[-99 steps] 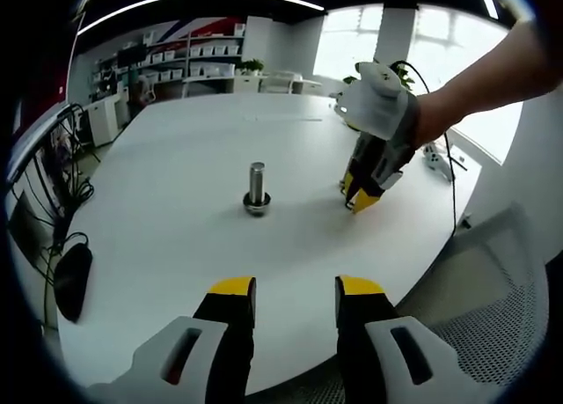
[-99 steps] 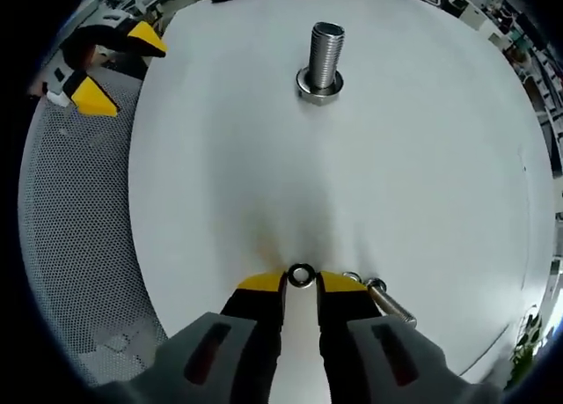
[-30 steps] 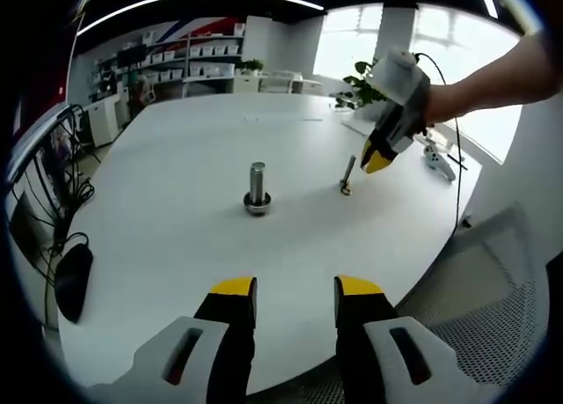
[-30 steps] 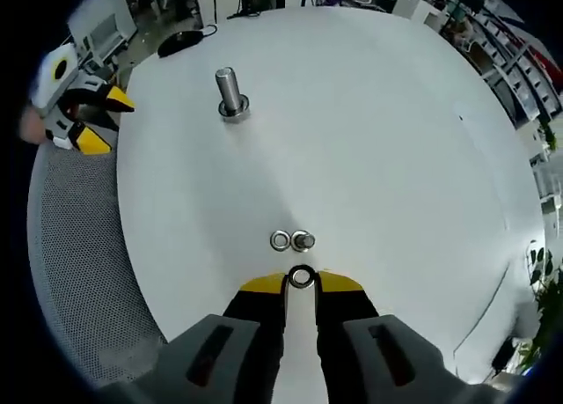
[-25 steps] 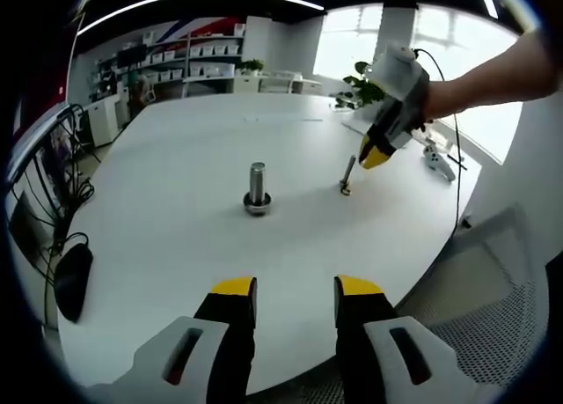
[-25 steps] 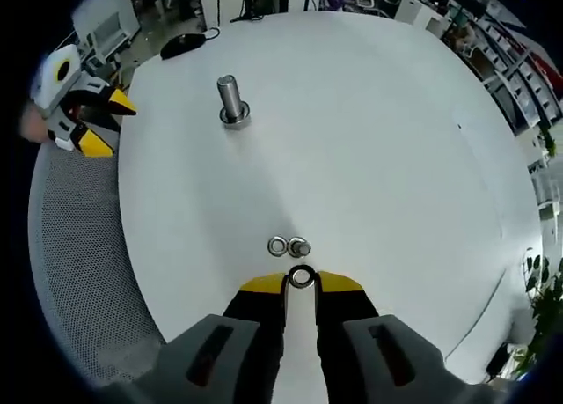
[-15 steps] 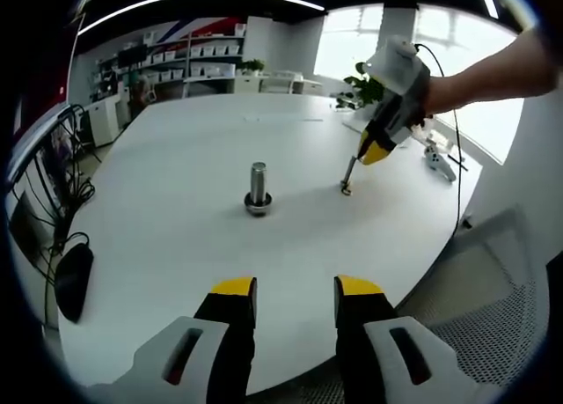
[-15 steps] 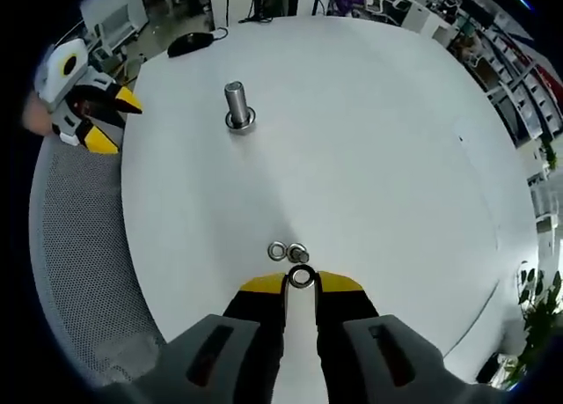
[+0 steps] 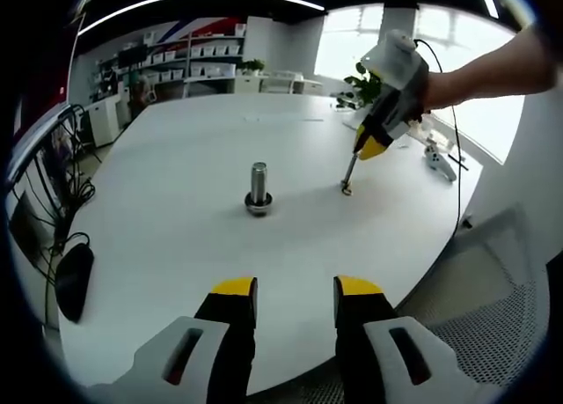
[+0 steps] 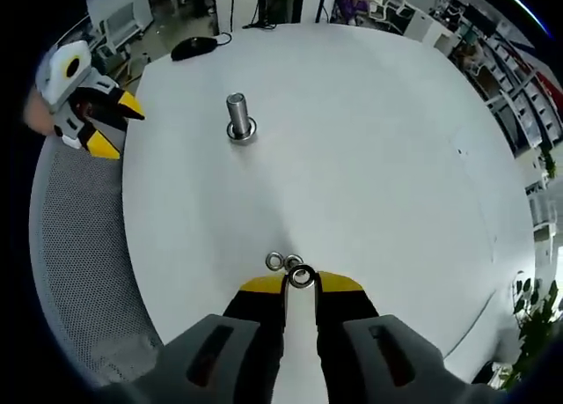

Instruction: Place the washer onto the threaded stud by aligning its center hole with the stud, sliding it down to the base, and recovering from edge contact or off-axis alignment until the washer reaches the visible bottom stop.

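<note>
Two tongs up over the white table (image 9: 176, 140). Right gripper (image 10: 301, 281) first: clenched on the washer (image 10: 301, 277), pinching that small dark ring between the yellow tips, hole open to the lens. Held up in the air, well apart from the threaded stud (image 10: 237, 116) and off to one side of it, so not yet over the thread.

Same tool from the left gripper view: hanging high above the tabletop, tips angled down, with an arm (image 9: 493, 69) reaching in from the upper right. Just below those tips, a loose bolt (image 9: 348, 175) lying on the table. From above, seen end-on beside a spare ring (image 10: 274, 261), right by the washer in the picture. Touching each other or only close, cannot tell.

Now the stud itself: standing upright near the middle of the table, grey and threaded, seated in a wider metal base at the foot.

Left gripper (image 9: 296, 288): released, yellow-tipped jaws spread apart, parked low at the near edge of the table and pointing towards the stud. Well back from the action, out past the table rim over a grey mesh chair (image 10: 79, 246).

Off to the side, a black mouse (image 9: 70, 281) near the table edge. Beyond the far side, shelving (image 9: 202, 56) stacked with white bins.
</note>
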A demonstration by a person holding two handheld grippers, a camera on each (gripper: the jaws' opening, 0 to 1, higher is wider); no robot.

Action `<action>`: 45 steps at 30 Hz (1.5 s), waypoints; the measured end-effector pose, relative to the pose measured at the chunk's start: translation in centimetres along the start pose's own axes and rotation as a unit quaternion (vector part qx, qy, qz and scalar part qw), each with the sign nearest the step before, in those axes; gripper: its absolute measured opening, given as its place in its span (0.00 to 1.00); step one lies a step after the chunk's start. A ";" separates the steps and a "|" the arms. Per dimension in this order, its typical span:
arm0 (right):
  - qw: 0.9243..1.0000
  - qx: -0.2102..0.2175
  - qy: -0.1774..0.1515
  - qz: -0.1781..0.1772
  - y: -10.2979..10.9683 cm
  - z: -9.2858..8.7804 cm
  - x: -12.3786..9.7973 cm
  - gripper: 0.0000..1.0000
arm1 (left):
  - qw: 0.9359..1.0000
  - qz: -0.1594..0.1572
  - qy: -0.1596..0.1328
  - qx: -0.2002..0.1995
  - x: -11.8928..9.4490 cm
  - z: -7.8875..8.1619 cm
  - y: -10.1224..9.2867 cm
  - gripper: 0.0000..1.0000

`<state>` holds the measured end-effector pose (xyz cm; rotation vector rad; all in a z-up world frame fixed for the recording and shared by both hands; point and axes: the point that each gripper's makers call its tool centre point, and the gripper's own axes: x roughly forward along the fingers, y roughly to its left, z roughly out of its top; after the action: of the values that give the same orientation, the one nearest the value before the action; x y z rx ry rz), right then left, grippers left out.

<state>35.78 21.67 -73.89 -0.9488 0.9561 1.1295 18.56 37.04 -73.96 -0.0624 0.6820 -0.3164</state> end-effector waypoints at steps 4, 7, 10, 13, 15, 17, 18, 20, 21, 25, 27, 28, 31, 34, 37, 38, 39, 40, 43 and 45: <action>1.000 -0.004 0.004 0.002 0.0 0.1 0.2 0.14 | 1.000 0.000 0.000 0.000 0.0 0.0 0.0 0.33; 1.000 -0.004 0.007 0.004 0.1 0.0 0.4 0.14 | 1.000 0.001 0.000 0.000 0.0 0.0 0.0 0.33; 1.000 -0.006 0.012 0.006 0.1 -0.1 0.7 0.14 | 1.000 0.001 0.000 0.000 -0.1 0.0 0.0 0.33; 1.000 -0.006 0.018 0.009 0.0 -0.2 1.2 0.14 | 1.000 0.002 0.000 0.000 0.0 0.0 0.1 0.33; 1.000 -0.007 0.022 0.010 0.0 -0.3 1.4 0.14 | 1.000 0.002 0.001 0.000 0.0 0.0 0.1 0.32; 1.000 -0.009 0.025 0.012 0.1 -0.3 1.6 0.14 | 1.000 0.002 0.000 0.000 0.0 0.0 0.1 0.32; 1.000 -0.009 0.027 0.013 0.1 -0.3 1.8 0.14 | 1.000 0.002 0.000 -0.001 -0.1 0.0 0.1 0.32; 0.999 -0.011 0.030 0.016 0.2 -0.4 2.0 0.14 | 1.000 0.002 0.001 -0.001 -0.1 0.0 0.1 0.32; 0.999 -0.011 0.032 0.016 0.2 -0.4 2.2 0.14 | 1.000 0.003 0.001 0.000 -0.1 0.0 0.1 0.32; 0.999 -0.007 0.040 0.022 0.3 -0.7 2.8 0.14 | 1.000 0.003 0.001 -0.001 -0.1 0.0 0.1 0.32; 0.999 -0.008 0.042 0.023 0.3 -0.8 3.1 0.14 | 1.000 0.003 -0.001 -0.001 -0.1 0.1 0.1 0.32; 0.999 -0.007 0.043 0.023 0.3 -0.9 3.2 0.14 | 1.000 0.003 -0.001 -0.002 -0.1 0.1 0.1 0.32; 0.999 -0.005 0.047 0.024 0.4 -1.0 3.5 0.14 | 1.000 0.003 -0.001 -0.001 0.0 0.0 0.2 0.32; 0.998 0.000 0.049 0.025 0.4 -1.2 3.8 0.14 | 1.000 0.001 0.001 0.000 0.0 -0.1 0.1 0.33; 0.998 0.001 0.050 0.023 0.2 -1.3 4.1 0.14 | 1.000 0.001 0.002 0.000 0.0 -0.1 0.1 0.33; 0.998 0.001 0.051 0.023 0.2 -1.3 4.1 0.14 | 1.000 0.001 0.002 0.001 0.0 -0.1 0.1 0.33; 0.998 0.004 0.052 0.023 0.2 -1.4 4.2 0.14 | 1.000 0.001 0.002 0.000 0.0 -0.1 0.1 0.33; 0.998 0.006 0.052 0.025 0.3 -1.4 4.2 0.14 | 1.000 0.001 0.002 0.000 0.0 -0.1 0.1 0.32; 0.998 0.009 0.055 0.023 0.4 -1.7 4.3 0.14 | 1.000 0.001 0.002 0.001 0.0 -0.1 0.1 0.32; 0.998 0.011 0.056 0.023 0.4 -1.8 4.3 0.14 | 1.000 0.001 0.003 0.001 0.0 -0.1 0.1 0.32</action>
<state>35.88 21.28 -78.56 -0.9851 1.0843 1.1104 18.53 37.14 -74.05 -0.0587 0.6868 -0.3159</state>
